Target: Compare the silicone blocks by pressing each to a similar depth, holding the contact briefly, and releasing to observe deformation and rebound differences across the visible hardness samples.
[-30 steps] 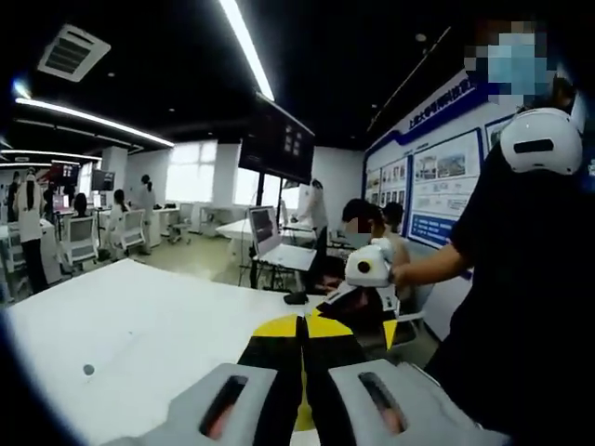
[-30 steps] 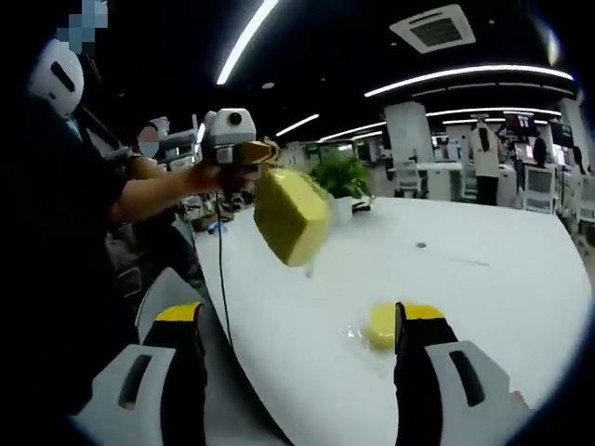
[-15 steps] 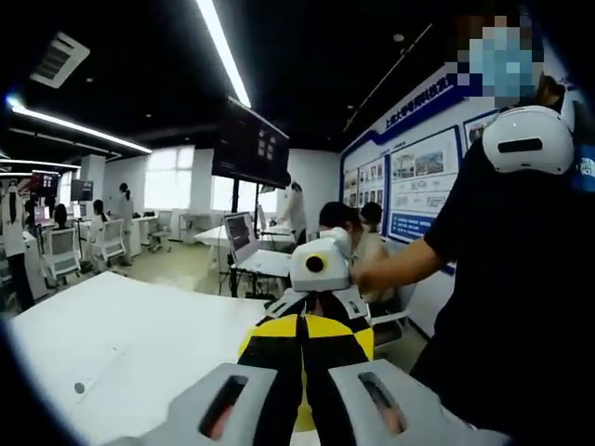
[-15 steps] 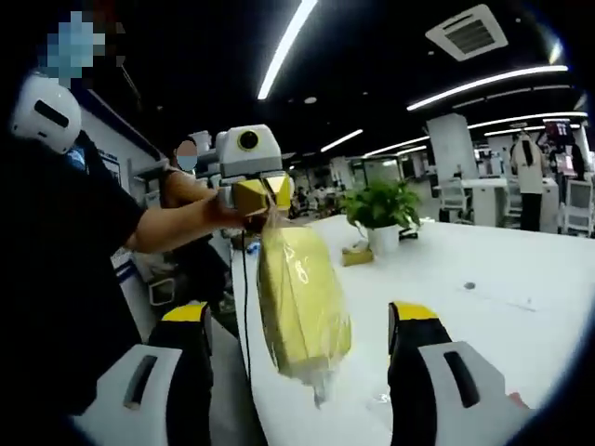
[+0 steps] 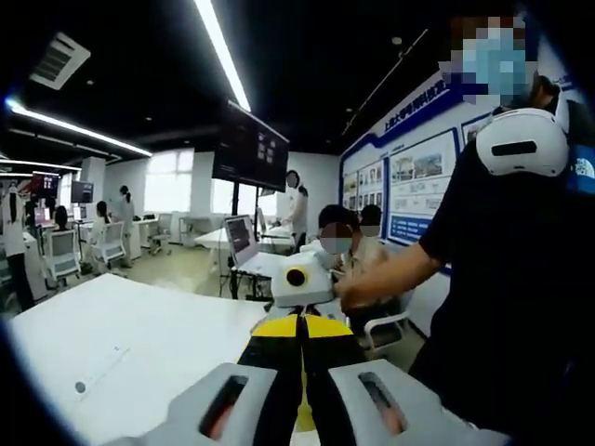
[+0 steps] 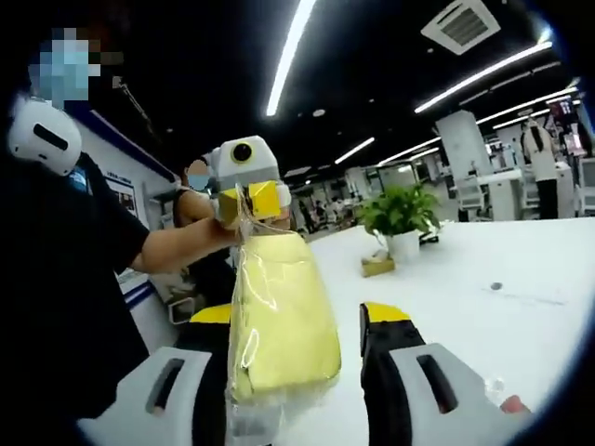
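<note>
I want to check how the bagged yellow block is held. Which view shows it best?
The right gripper view: the yellow block hangs in its clear bag from the shut left tongs, between the open right tongs. The left gripper view shows just a yellow sliver between its tongs.

A pale yellow block [image 6: 279,316] in clear, glossy wrap [image 6: 275,409] hangs against a white table [image 6: 483,297]. The right gripper [image 6: 290,372] has grey jaws tipped black and yellow, as does the left gripper [image 5: 301,372]. The sleeve [image 6: 88,242] is black.
</note>
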`<state>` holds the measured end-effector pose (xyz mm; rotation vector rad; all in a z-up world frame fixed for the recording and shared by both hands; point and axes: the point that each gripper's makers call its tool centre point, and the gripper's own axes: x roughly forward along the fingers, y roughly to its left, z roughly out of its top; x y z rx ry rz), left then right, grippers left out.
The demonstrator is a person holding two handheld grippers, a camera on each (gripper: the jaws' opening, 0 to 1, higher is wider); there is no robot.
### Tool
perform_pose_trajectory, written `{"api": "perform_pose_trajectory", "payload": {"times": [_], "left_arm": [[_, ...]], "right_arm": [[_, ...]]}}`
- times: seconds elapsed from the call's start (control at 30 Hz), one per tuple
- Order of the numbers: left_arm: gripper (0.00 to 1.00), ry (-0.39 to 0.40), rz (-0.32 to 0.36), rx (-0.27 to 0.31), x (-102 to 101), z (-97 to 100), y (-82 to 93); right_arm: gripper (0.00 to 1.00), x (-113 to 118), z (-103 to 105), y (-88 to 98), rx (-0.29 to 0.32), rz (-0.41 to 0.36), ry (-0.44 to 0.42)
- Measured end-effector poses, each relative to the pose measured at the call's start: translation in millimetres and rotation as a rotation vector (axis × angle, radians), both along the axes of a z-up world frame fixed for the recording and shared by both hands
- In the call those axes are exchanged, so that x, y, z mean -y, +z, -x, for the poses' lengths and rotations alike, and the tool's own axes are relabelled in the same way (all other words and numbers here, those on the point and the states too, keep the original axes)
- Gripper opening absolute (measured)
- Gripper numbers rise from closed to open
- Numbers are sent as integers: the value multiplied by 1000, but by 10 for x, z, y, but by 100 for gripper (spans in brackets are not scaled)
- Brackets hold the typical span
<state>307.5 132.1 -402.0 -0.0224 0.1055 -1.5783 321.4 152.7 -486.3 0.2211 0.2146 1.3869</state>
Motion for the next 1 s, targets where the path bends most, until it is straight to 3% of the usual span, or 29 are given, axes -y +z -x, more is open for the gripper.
{"api": "perform_pose_trajectory", "payload": {"times": [0.13, 0.23, 0.27, 0.3, 0.33, 0.37, 0.43, 0.77, 1.0], "left_arm": [[0, 25, -7, -8, -82, -52, -53], [0, 48, 5, -20, -142, -82, -77], [0, 48, 10, -30, -162, -78, -79], [0, 64, 10, -25, -185, -98, -88], [0, 64, 11, -27, -196, -99, -97], [0, 64, 10, -36, -206, -99, -112], [0, 86, 10, -33, -211, -133, -134], [0, 134, 0, -39, -267, -229, -172], [0, 147, 6, -43, -281, -222, -160]], "right_arm": [[34, -135, 5, -85, -14, -8, 37], [30, -223, 50, -58, 41, -24, 66], [29, -242, 45, -61, 36, -26, 71], [27, -269, 70, -75, -31, -36, 96], [26, -271, 46, -81, -13, -33, 91], [24, -279, 32, -94, 29, -22, 93], [22, -287, 3, -111, 14, -16, 88], [11, -304, -93, -145, 53, 74, 54], [8, -293, -57, -128, 28, 98, 97]]}}
